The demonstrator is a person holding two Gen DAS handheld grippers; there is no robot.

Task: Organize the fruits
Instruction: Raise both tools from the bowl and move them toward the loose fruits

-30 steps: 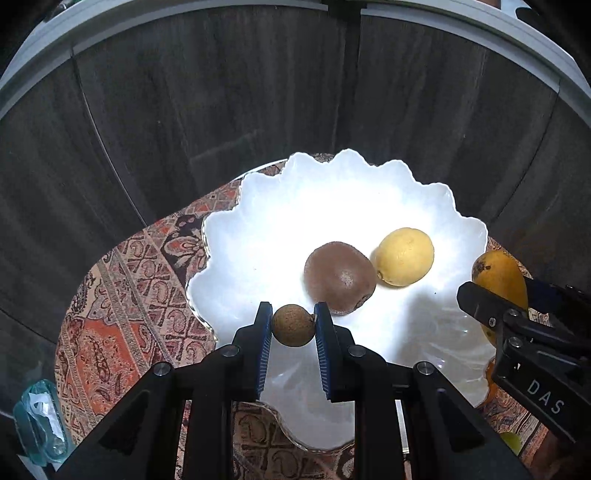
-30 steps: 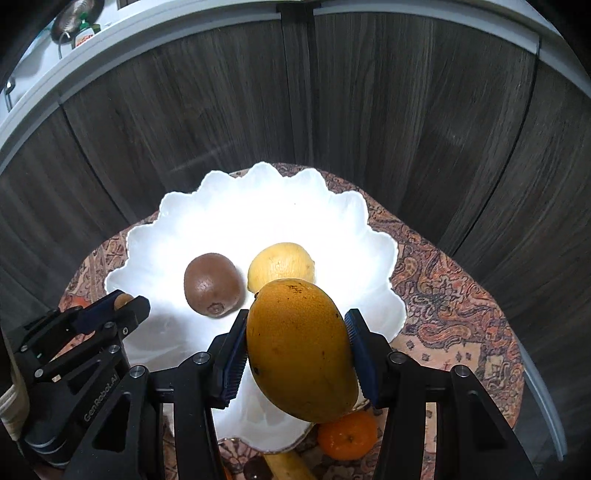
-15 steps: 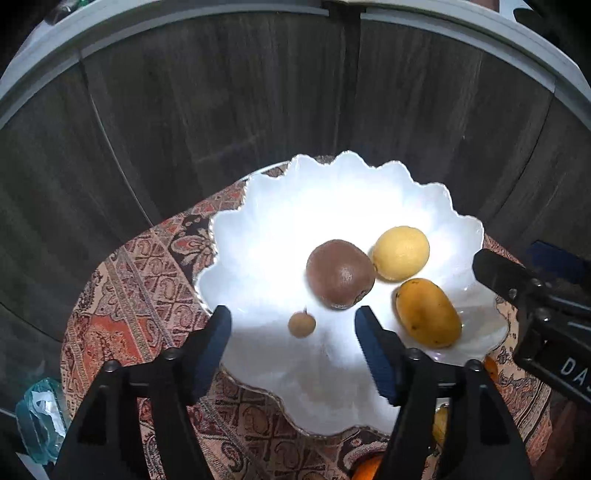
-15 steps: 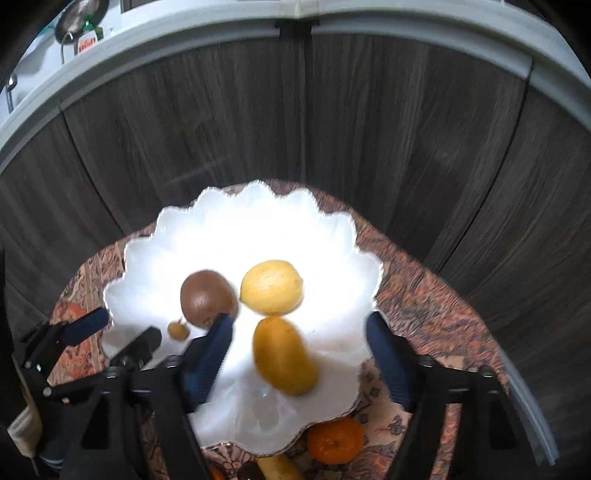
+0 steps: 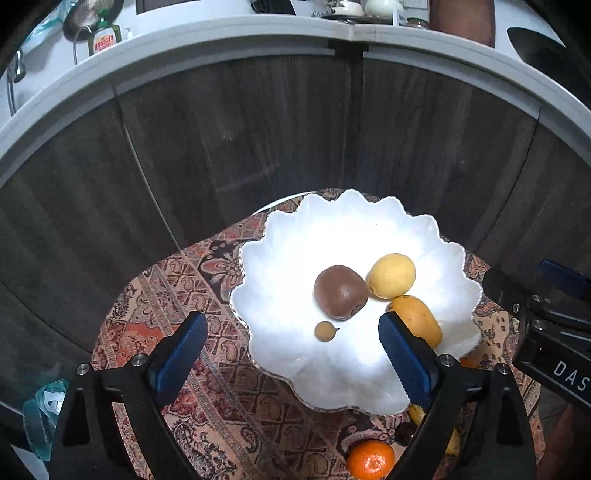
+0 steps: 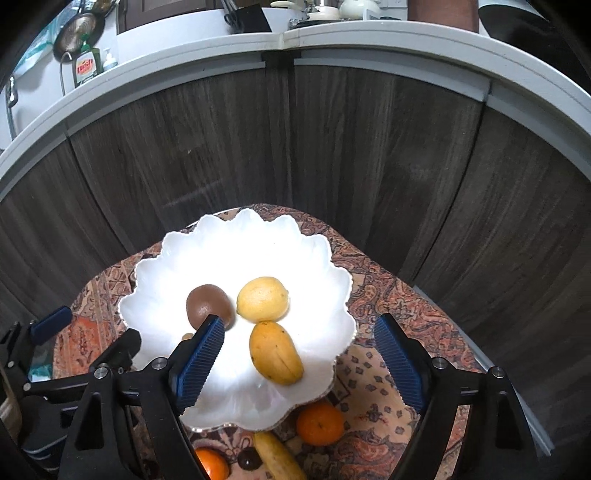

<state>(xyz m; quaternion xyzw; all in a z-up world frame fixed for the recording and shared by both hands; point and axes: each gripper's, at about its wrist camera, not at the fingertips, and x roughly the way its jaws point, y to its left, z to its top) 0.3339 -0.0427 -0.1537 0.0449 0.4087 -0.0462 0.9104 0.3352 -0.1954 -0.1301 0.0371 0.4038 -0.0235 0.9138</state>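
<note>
Dark wood-grain cabinet fronts [image 5: 258, 155] fill the background, divided by vertical seams and capped by a pale grey countertop edge [image 5: 229, 37]. On the counter at far left stands a green dish-soap bottle [image 6: 85, 66] with a red label; a white pump bottle [image 6: 109, 59] stands just beside it, and a round metal strainer [image 6: 75, 31] hangs above. Kitchenware, too small to identify, sits along the counter's far side, near a brown cylindrical container [image 6: 441, 13]. In the foreground, a paisley-patterned cloth [image 5: 177, 288] in orange, black and cream covers a small round desk. A crumpled piece of clear, teal-tinted plastic [image 5: 44, 410] lies at the lower left, off the cloth.
</note>
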